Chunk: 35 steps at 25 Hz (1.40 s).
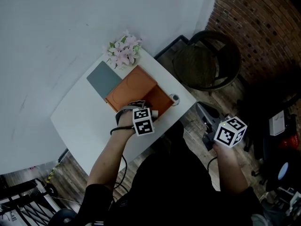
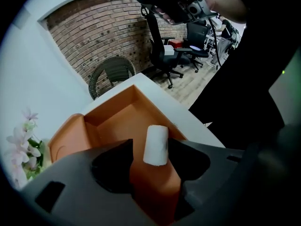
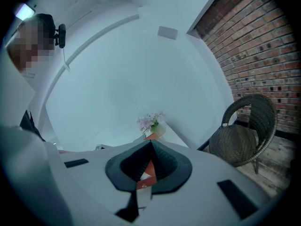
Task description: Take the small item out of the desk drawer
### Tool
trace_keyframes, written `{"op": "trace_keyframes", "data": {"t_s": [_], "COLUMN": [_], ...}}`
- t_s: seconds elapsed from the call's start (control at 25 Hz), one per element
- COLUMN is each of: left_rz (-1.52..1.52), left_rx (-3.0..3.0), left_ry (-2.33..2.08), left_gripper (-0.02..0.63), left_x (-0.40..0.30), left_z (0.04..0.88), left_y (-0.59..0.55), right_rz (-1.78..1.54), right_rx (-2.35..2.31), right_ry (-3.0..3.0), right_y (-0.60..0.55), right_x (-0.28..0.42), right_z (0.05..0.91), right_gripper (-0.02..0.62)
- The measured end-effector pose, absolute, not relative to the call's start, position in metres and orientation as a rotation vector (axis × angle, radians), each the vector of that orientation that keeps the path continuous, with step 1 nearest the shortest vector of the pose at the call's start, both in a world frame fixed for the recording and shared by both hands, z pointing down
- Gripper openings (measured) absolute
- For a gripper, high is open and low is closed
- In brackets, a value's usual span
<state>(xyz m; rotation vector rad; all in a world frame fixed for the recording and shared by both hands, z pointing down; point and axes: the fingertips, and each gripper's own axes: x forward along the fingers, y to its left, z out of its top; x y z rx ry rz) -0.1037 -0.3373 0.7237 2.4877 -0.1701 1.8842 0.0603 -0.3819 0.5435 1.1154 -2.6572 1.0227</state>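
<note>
Orange drawer [image 2: 113, 121] lies open beneath the left gripper [image 2: 150, 149], whose jaws are spread to their widest. Small white item [image 2: 155, 142] stands in the drawer between those jaws, not pinched. Right gripper [image 3: 150, 146], off to the side, has its jaws closed on nothing.

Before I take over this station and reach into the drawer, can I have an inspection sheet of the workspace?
Surface: white table.
Job's things: orange drawer stands open, nothing seen in the part that shows; white cylinder at its front wall.
Clutter: flowers, grey pad, small round thing beside the drawer.
Grippers: left gripper open, the cylinder between its jaws but not pressed; right gripper held off the table, jaws together at the tips.
Cables: black cable looped by the left wrist.
Surroundings: wicker chair, brick wall, wood floor.
</note>
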Motion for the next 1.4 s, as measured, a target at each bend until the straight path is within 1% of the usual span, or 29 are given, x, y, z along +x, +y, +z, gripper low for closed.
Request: {"op": "trace_keyframes", "data": {"t_s": [0.32, 0.56, 0.64, 0.76, 1.12, 1.24, 1.4], "left_rz": [1.940, 1.996, 1.988, 1.972, 1.792, 1.648, 1.371], "left_rx": [2.446, 2.407, 2.410, 2.410, 2.498, 2.519, 2.547], "left_ry": [-0.129, -0.111, -0.125, -0.147, -0.467, -0.656, -0.854], "left_gripper": [0.218, 0.215, 0.189, 0.184, 0.181, 0.181, 0.181], "left_x": [-0.100, -0.104, -0.104, -0.106, -0.115, -0.128, -0.143], "left_z": [0.738, 0.749, 0.749, 0.745, 0.686, 0.655, 0.611], "left_y": [-0.334, -0.330, -0.329, -0.327, -0.346, -0.361, -0.373], "right_rz": [1.048, 1.064, 1.066, 1.066, 1.023, 0.991, 0.945], "right_rx": [1.165, 1.153, 1.144, 1.130, 1.052, 1.019, 0.996], "right_ry": [-2.650, -2.651, -2.654, -2.662, -2.727, -2.751, -2.778], "right_y": [-0.377, -0.377, -0.378, -0.380, -0.385, -0.388, -0.394], "right_x": [0.084, 0.087, 0.086, 0.084, 0.057, 0.046, 0.037], "right_z": [0.541, 0.542, 0.542, 0.541, 0.521, 0.511, 0.497], "right_gripper": [0.005, 0.005, 0.005, 0.005, 0.005, 0.005, 0.005]}}
